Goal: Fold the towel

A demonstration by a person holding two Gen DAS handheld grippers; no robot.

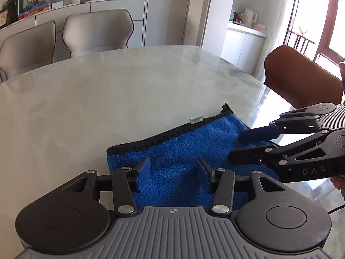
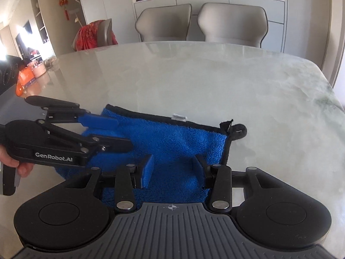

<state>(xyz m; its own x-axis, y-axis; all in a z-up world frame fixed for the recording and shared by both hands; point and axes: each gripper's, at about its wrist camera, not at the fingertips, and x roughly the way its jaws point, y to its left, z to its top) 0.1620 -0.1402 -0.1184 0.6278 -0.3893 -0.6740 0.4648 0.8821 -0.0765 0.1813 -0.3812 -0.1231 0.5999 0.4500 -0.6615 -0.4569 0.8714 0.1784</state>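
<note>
Left wrist view: my left claw (image 1: 173,176) gapes wide, empty, over the near left part of the blue towel (image 1: 179,149) on the bench (image 1: 107,99). Right wrist view: my right claw (image 2: 172,170) is likewise spread and empty over the towel's near right part; its long axis runs left-right, both claws equally near.

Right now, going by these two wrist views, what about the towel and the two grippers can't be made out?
- Towel: near edge hidden in both views by the camera's own gripper body.
- How many layers it has: not readable in either view.
- White tag at the far hem: too small to read.
- Left gripper and right gripper: whether the fingertips touch the towel is unclear; the angle hides the gap.
</note>
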